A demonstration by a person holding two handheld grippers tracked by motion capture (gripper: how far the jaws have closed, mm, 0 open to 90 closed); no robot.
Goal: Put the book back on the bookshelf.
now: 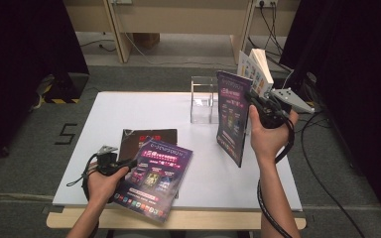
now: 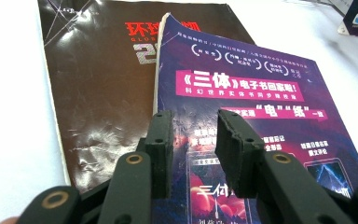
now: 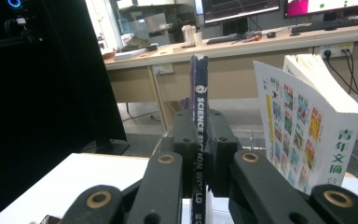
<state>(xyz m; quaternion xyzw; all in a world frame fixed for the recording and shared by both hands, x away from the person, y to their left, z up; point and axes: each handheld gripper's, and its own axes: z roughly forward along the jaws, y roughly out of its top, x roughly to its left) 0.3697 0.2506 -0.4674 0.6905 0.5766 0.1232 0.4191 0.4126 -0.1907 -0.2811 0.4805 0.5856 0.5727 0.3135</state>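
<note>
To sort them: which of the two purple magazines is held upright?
The purple magazine clamped in the right gripper stands upright; the other purple one lies flat.
</note>
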